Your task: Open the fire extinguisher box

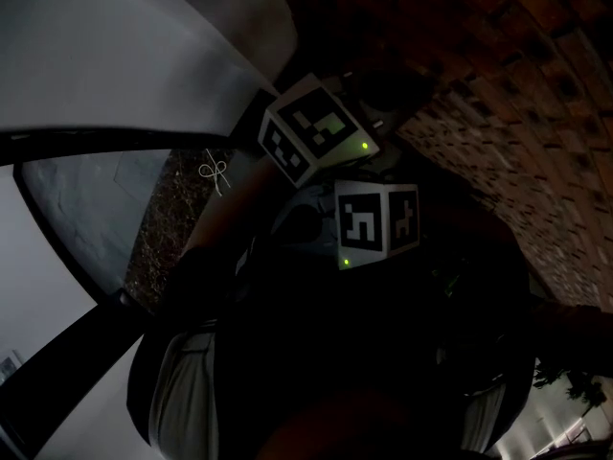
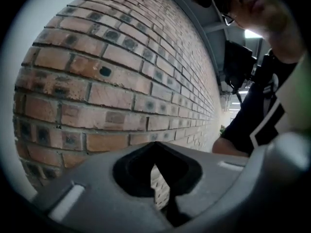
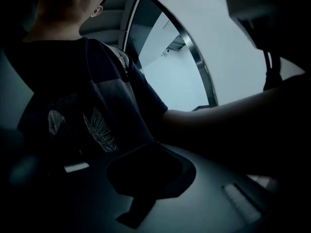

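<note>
The left gripper (image 2: 155,165) had its jaws together with nothing between them, and only a thin sliver of brick showed through the gap beneath the dark pads. It pointed close along a brick wall (image 2: 112,76) that ran away to the right. At the right edge of the left gripper view stood the person, in a dark shirt (image 2: 243,120) with pale trim, a bare forearm (image 2: 228,147) just above the gripper's grey body. The right gripper (image 3: 148,174) was likewise closed and empty, its pads a dark shape against the grey body. It faced back at the person: the shirt, with a pale leaf print, filled the left of the right gripper view, and an arm (image 3: 233,123) crossed the right side just above the jaws. Behind them rose a white wall (image 3: 189,76) edged by a curved dark strip (image 3: 199,67). The head view was very dim, and there the two grippers sat close together in front of the body near the middle. Their marker cubes were the brightest parts, the upper cube (image 1: 311,127) up and left of the lower cube (image 1: 376,217), each with a small green light. The brick wall lay along the top right there, a white surface (image 1: 124,46) with a dark band (image 1: 96,142) at the left, and a speckled strip (image 1: 172,223) between. The box could not be made out in any view.
</note>
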Demonstrator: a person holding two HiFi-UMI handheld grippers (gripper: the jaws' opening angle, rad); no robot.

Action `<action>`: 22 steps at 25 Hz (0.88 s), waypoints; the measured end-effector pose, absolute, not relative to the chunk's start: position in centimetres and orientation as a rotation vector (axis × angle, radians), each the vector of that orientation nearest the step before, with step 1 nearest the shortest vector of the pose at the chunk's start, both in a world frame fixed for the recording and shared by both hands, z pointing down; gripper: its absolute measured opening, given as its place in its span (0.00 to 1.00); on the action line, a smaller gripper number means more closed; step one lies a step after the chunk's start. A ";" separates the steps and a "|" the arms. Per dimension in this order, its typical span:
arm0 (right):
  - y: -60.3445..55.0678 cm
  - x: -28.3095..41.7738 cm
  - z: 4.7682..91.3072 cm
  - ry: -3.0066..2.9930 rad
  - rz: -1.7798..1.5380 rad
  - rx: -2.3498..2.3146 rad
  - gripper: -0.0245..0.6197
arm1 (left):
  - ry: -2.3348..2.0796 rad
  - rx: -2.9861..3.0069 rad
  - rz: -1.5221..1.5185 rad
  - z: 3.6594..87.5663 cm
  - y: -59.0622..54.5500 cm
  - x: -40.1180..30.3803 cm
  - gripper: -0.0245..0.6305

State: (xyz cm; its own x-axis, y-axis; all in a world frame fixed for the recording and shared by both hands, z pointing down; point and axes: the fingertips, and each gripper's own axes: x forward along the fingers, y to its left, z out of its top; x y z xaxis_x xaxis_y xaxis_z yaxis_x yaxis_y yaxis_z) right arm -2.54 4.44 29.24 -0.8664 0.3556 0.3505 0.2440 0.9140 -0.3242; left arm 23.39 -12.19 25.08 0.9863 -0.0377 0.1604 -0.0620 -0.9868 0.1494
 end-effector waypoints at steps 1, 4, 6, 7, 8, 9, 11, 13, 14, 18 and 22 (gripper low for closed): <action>4.6 -2.8 29.2 -2.660 0.339 -0.448 0.04 | -0.077 2.952 0.195 24.6 -11.8 23.4 0.03; 5.2 -3.2 29.0 -2.653 0.260 -0.486 0.04 | -0.178 2.939 0.154 23.8 -12.1 22.3 0.03; 5.6 -3.4 28.7 -2.671 0.257 -0.512 0.04 | -0.221 2.949 0.168 24.0 -12.2 21.8 0.03; 5.7 -3.5 28.6 -2.684 0.266 -0.521 0.04 | -0.212 2.954 0.169 24.1 -12.0 21.8 0.03; 5.9 -3.7 28.5 -2.694 0.279 -0.528 0.04 | -0.191 2.960 0.162 24.2 -11.7 21.9 0.03; 6.0 -3.8 28.4 -2.699 0.290 -0.531 0.04 | -0.158 2.961 0.145 24.2 -11.4 22.0 0.03; 6.2 -4.2 28.3 -2.701 0.290 -0.529 0.04 | -0.071 2.949 0.101 23.9 -10.5 22.1 0.03; 6.3 -4.5 28.2 -2.709 0.270 -0.518 0.04 | -0.013 2.965 0.097 23.4 -9.8 22.2 0.03; 6.2 -4.6 28.2 -2.711 0.265 -0.510 0.04 | -0.001 2.987 0.106 23.3 -9.6 22.2 0.03; 5.8 -4.9 28.9 -2.679 0.339 -0.470 0.04 | 0.024 3.006 0.113 23.7 -9.6 22.2 0.03; 5.5 -5.0 29.8 -2.599 0.317 -0.441 0.04 | -0.042 3.037 0.187 24.8 -10.4 22.9 0.03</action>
